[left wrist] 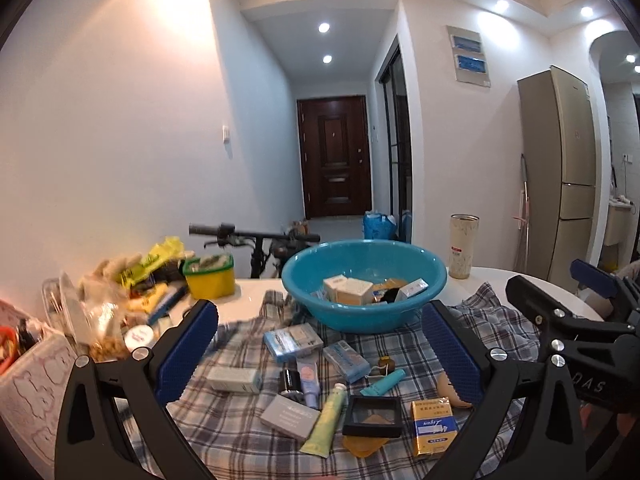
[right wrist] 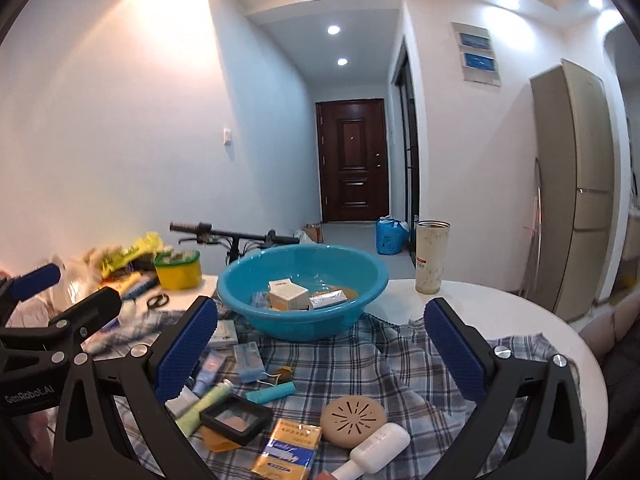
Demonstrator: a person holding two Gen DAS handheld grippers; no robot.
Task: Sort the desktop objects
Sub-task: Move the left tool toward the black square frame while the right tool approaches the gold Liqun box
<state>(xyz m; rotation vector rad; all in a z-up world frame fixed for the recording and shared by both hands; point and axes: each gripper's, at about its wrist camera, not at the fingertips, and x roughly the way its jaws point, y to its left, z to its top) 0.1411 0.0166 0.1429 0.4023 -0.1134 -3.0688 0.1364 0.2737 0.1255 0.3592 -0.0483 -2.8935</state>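
A teal basin (left wrist: 362, 276) (right wrist: 240, 292) stands on a plaid cloth and holds several small boxes (left wrist: 348, 290). In front of it lie loose items: a blue box (left wrist: 292, 340), a grey box (left wrist: 290, 416), a pale green tube (left wrist: 330, 420), a black frame (left wrist: 372, 416), a yellow pack (left wrist: 434, 426) (right wrist: 288, 452), a tan round disc (right wrist: 354, 418) and a white bottle (right wrist: 378, 452). My left gripper (left wrist: 320, 348) hovers open above these items. My right gripper (right wrist: 320, 348) is open too, over the cloth's right side, nothing between its fingers.
Snack bags and a yellow-green tub (left wrist: 210, 276) crowd the table's back left, with a white bin (left wrist: 28, 392) at the left edge. A tall cup (left wrist: 463, 246) stands behind the basin. Scissors (right wrist: 157, 300) lie left of it. The round table edge (right wrist: 560, 320) curves right.
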